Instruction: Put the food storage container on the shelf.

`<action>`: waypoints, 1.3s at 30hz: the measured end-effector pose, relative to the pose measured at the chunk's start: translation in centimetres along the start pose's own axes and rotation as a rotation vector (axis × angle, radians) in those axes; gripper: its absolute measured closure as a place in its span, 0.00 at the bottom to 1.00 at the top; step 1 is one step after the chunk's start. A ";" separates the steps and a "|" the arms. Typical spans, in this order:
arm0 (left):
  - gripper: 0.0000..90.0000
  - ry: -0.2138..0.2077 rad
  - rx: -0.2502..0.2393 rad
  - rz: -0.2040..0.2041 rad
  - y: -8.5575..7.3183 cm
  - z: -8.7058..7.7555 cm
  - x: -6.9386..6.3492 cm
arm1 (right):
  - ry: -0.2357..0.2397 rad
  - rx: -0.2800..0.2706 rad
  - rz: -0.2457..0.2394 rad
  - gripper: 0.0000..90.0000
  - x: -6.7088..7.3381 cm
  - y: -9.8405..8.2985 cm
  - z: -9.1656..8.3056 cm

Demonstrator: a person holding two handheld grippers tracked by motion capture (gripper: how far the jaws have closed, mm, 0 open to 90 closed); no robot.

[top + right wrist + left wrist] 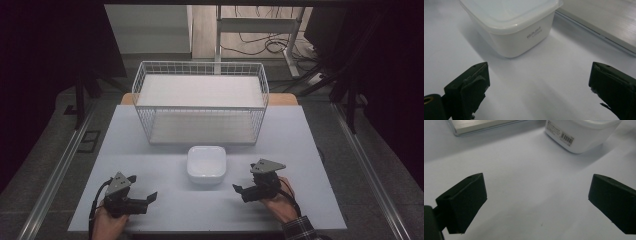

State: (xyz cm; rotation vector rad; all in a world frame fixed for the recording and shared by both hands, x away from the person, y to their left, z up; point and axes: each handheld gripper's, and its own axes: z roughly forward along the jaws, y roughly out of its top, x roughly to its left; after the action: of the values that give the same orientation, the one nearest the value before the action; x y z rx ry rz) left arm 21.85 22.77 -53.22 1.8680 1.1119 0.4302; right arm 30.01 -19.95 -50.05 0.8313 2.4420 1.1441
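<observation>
Flanking the lidded white plastic tub [206, 163] with left gripper [150, 197] and right gripper [237, 188] both spread wide, empty; risking shoving it aside through uneven closing.

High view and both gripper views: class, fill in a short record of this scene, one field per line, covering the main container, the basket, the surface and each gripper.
container: white lidded plastic box, lid on, standing on the table just in front of the basket
basket: white wire basket, apart from the box, nothing seen inside
table: pale tabletop
left gripper: jaws open, nothing between them, aimed toward the box from its left
right gripper: jaws wide open, nothing between them, apart from the box at its right
box markings: barcode label on one side, small print on another
</observation>
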 end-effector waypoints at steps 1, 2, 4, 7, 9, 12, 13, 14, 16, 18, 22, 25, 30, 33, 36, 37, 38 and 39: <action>0.02 -0.007 0.000 0.004 0.1 0.1 -0.1 | 0.004 -0.006 -0.001 0.03 0.0 0.1 0.0; 0.02 -0.015 0.004 0.005 0.2 0.1 -0.1 | 0.004 -0.006 -0.001 0.03 0.0 0.1 0.0; 0.03 -0.037 0.013 0.016 0.8 0.4 -0.4 | 0.016 -0.015 0.018 0.03 -0.1 0.3 0.0; 0.03 -0.051 0.011 0.031 1.2 0.7 -0.5 | 0.030 -0.017 0.039 0.03 -0.3 0.6 0.0; 0.03 -0.049 0.020 0.060 2.1 1.1 -0.6 | 0.037 -0.018 0.053 0.03 -0.3 0.8 0.0; 0.04 -0.054 0.019 0.060 2.8 1.5 -0.5 | 0.042 -0.021 0.055 0.03 -0.3 1.0 0.0; 0.04 -0.055 0.023 0.061 3.0 1.6 -0.6 | 0.039 -0.020 0.053 0.04 -0.3 1.2 0.0; 0.03 -0.056 0.031 0.066 3.2 1.9 -0.6 | 0.037 -0.020 0.057 0.04 -0.2 1.3 0.0; 0.03 -0.072 0.033 0.078 3.7 2.3 -0.9 | 0.035 -0.016 0.065 0.03 -0.2 1.6 0.1; 0.03 -0.104 0.041 0.076 4.3 2.8 -1.0 | 0.046 -0.015 0.089 0.01 -0.2 2.1 0.3; 0.05 -0.123 0.049 0.086 5.6 3.8 -1.5 | 0.064 -0.021 0.122 0.01 -0.2 2.6 0.3; 0.06 -0.138 0.043 0.104 7.1 5.0 -1.9 | 0.080 -0.016 0.154 0.01 -0.5 3.2 0.6; 0.10 -0.136 0.053 0.149 8.9 6.4 -2.4 | 0.094 0.007 0.154 0.10 -0.8 4.0 0.9; 0.10 -0.147 0.051 0.161 10.3 8.2 -2.9 | 0.083 0.027 0.132 0.18 -1.0 4.8 1.5; 0.10 -0.143 0.054 0.172 10.7 9.1 -3.0 | 0.089 0.027 0.139 0.19 -1.2 5.3 2.0; 0.10 -0.137 0.060 0.158 10.8 10.0 -3.0 | 0.086 0.027 0.140 0.19 -1.3 5.7 2.8; 0.09 -0.137 0.060 0.158 10.8 10.0 -3.0 | 0.086 0.027 0.140 0.19 -1.3 5.7 2.8; 0.08 -0.137 0.055 0.143 10.8 10.8 -2.7 | 0.091 0.033 0.137 0.18 -1.4 6.0 3.6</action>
State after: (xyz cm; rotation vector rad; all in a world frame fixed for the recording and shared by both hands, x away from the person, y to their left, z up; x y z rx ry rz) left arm 33.17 12.83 -49.73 2.0017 0.9112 0.3497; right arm 35.10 -15.62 -47.55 0.9910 2.5164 1.2175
